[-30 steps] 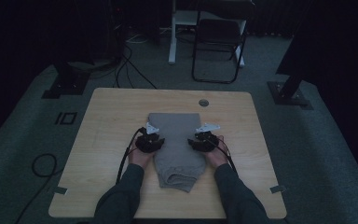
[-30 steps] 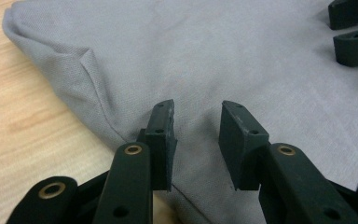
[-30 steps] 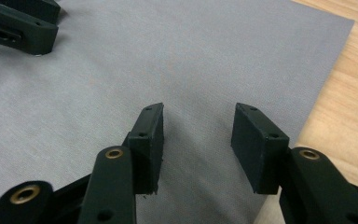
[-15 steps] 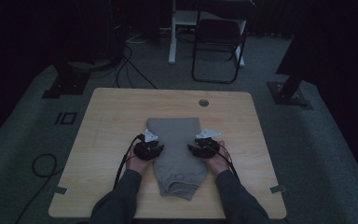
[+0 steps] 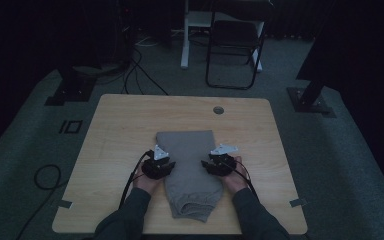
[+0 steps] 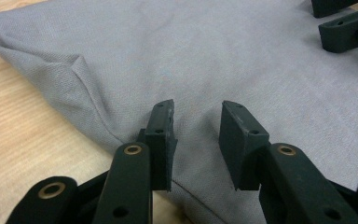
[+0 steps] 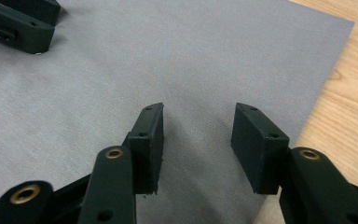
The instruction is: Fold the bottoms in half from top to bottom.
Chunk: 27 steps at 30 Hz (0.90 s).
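Grey garment (image 5: 189,165); two claws

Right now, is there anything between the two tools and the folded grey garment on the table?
Nothing visible. The left tool and the right tool both stand open directly over the folded grey garment, one at each side edge, with only fabric showing between their jaws.
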### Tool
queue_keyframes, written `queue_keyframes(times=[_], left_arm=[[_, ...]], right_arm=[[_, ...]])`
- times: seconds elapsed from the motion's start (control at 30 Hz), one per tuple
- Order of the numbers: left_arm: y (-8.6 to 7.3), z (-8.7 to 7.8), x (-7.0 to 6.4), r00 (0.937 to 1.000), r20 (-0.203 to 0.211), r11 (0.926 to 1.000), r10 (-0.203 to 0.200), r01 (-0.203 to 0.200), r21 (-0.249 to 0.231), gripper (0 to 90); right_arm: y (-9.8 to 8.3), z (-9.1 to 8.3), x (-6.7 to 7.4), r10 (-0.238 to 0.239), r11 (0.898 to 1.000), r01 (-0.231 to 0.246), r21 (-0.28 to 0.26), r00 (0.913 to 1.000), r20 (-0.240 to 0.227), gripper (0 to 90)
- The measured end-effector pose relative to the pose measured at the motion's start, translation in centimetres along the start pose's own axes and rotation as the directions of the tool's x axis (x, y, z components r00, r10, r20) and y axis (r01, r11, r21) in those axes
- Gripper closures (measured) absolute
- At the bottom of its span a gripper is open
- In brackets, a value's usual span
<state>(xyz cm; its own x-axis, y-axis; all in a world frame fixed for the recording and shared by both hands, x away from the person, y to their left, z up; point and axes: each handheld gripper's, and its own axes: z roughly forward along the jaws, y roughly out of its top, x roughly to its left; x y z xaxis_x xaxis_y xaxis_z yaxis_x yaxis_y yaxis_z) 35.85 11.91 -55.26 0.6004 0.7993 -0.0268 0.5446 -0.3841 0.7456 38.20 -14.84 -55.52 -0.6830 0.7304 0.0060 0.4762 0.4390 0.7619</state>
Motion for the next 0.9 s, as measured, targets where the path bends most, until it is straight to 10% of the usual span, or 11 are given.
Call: queue_keyframes(times=[0.9], left_arm=[[1.0,-0.2,0.0,0.9992,-0.04,0.9997,0.005,-0.006,-0.024,56.6]], right_arm=[[-1.0,-1.1,0.8,-0.009,1.0,0.009,0.0,0.9998,-0.019,54.4]])
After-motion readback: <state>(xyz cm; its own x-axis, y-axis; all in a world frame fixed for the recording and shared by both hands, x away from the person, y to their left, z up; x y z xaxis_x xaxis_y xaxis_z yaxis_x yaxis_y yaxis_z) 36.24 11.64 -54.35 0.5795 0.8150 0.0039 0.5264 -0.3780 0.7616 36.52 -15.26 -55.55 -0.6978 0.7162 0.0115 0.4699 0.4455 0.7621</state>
